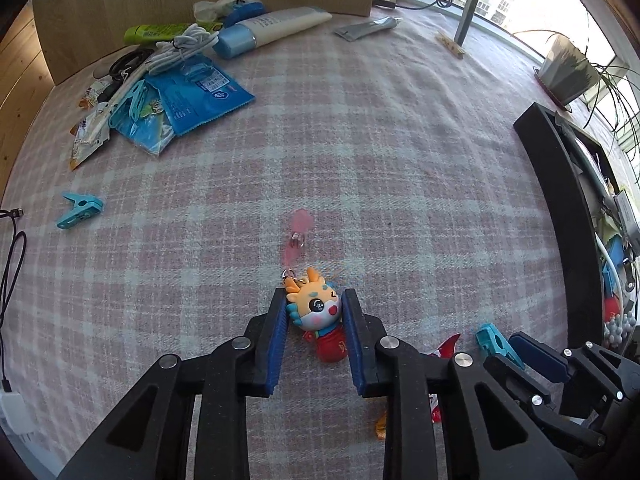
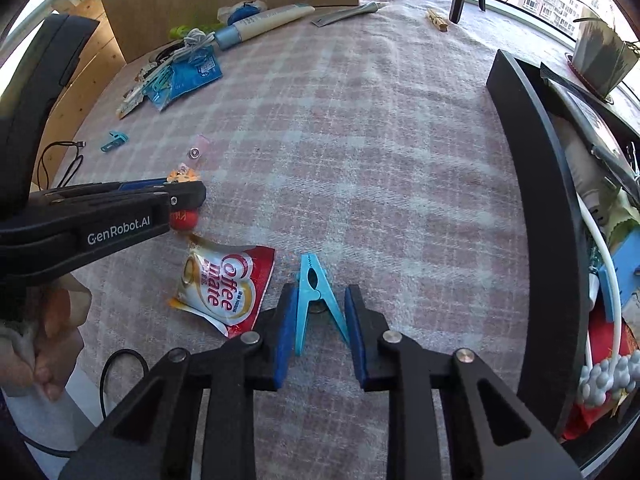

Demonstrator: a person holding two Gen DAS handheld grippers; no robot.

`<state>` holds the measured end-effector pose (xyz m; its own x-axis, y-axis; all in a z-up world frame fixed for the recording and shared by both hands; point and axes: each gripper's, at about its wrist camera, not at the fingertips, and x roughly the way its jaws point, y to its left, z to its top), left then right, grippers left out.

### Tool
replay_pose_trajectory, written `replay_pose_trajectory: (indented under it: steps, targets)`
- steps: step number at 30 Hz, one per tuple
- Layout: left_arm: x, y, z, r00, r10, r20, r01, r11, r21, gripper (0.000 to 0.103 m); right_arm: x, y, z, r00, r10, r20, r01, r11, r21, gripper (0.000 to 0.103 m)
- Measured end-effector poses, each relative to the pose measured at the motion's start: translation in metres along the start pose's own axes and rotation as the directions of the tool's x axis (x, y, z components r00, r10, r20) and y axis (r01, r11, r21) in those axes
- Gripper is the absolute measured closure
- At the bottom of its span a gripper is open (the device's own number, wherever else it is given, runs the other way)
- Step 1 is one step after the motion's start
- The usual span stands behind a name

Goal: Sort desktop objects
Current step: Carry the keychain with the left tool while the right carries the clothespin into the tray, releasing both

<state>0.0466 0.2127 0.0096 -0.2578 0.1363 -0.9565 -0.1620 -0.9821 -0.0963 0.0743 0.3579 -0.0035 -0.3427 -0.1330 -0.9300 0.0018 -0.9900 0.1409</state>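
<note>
A dragon keychain toy (image 1: 318, 314) with an orange head and red body lies on the pink plaid cloth. My left gripper (image 1: 315, 300) is low over it, jaws on either side of its head and touching it. Its pink tag and ring (image 1: 298, 232) trail ahead. In the right wrist view a blue clothespin (image 2: 316, 300) lies between the open jaws of my right gripper (image 2: 320, 294), its legs spread toward the pads. The left gripper (image 2: 176, 196) shows there at the left, with the toy's red end (image 2: 185, 220) below it.
A Coffee-mate sachet (image 2: 226, 284) lies left of the clothespin. A black bin (image 2: 536, 208) with sorted items stands at the right. A pile of packets, cable and tubes (image 1: 180, 68) sits far left. Another blue clip (image 1: 80, 209) lies at the left. A wooden clothespin (image 1: 451, 45) lies at the back.
</note>
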Motion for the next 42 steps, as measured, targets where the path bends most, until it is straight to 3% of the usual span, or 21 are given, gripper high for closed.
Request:
replay_pose_trajectory:
  steps: [9,19,24,29,36,42]
  targets:
    - [-0.025,0.025,0.025,0.999,0.012,0.040,-0.009,0.998,-0.064,0.078,-0.035,-0.028,0.000,0.998,0.028,0.058,-0.029,0.999,0.019,0.082]
    - [-0.053,-0.028,0.036,0.996,-0.001,0.094,0.005,0.999,-0.044,0.078,-0.075,-0.059,0.007,0.989,0.043,0.142,-0.049,0.998,0.039,0.082]
    - [-0.069,-0.074,0.038,0.993,-0.055,0.109,0.055,0.998,0.006,0.078,-0.108,-0.091,0.007,0.979,0.015,0.202,-0.032,0.996,0.078,0.082]
    - [-0.076,-0.144,0.048,0.984,-0.143,0.108,0.132,0.986,0.099,0.078,-0.142,-0.141,-0.002,0.968,-0.047,0.248,0.014,0.991,0.134,0.082]
    - [-0.084,-0.250,0.052,0.961,-0.270,0.059,0.248,0.937,0.245,0.078,-0.176,-0.226,-0.026,0.955,-0.135,0.263,0.059,0.959,0.277,0.082]
    - [-0.085,-0.313,0.046,0.954,-0.300,0.024,0.275,0.900,0.339,0.078,-0.192,-0.271,-0.036,0.945,-0.194,0.262,0.099,0.937,0.336,0.082]
